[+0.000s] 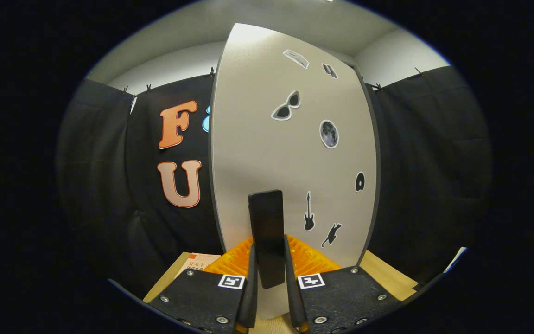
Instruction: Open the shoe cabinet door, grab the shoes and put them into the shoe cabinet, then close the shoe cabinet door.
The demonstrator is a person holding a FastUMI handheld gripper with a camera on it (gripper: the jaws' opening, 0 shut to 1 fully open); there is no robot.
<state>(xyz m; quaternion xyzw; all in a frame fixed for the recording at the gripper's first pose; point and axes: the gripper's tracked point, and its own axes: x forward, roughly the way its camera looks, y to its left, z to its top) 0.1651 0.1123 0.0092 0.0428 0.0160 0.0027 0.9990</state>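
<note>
Gripper view: gripper (pixel 267 260) clamps the door's (pixel 290 157) upright handle (pixel 266 232).

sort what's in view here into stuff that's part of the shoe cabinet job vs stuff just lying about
Part of the job:
- cabinet door, pale panel with stickers
- black handle on that door, between the fingers
- tool, its fingers closed on the handle from both sides

Just lying about:
- booklet on the wooden surface, beside the tool
- stickers on the door, such as the sunglasses sticker
</note>
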